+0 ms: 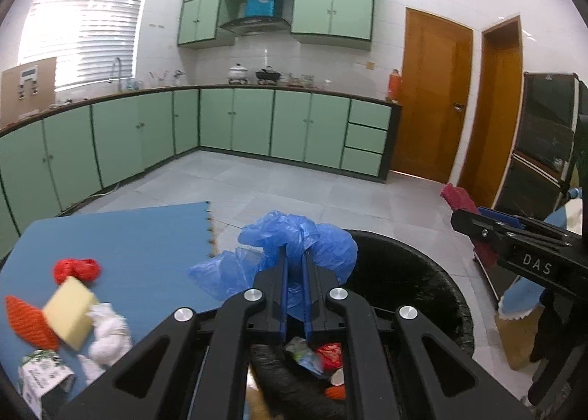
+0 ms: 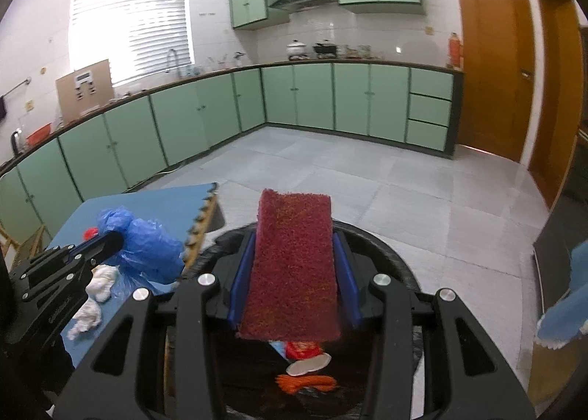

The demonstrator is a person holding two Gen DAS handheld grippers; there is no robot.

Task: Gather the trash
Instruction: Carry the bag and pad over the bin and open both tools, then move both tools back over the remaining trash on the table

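Note:
My left gripper (image 1: 295, 254) is shut on a crumpled blue plastic bag (image 1: 294, 236) and holds it over the near rim of a black-lined trash bin (image 1: 433, 273). My right gripper (image 2: 296, 236) is shut on a dark red scouring pad (image 2: 294, 265) and holds it above the same bin (image 2: 386, 251). The bin holds a red wrapper (image 2: 303, 348), a white lid (image 2: 307, 365) and an orange net (image 2: 305, 383). On the blue mat (image 1: 128, 236) lie a red ball of plastic (image 1: 77, 270), a yellow sponge (image 1: 70, 313), an orange net (image 1: 27, 320), white tissues (image 1: 108, 335) and a small carton (image 1: 42, 372).
Green kitchen cabinets (image 1: 235, 122) run along the far walls under a counter with pots. Two wooden doors (image 1: 433, 96) stand at the right, with a dark cabinet (image 1: 544, 148) beside them. The floor (image 2: 404, 192) is grey tile. A cardboard box (image 1: 518, 339) stands right of the bin.

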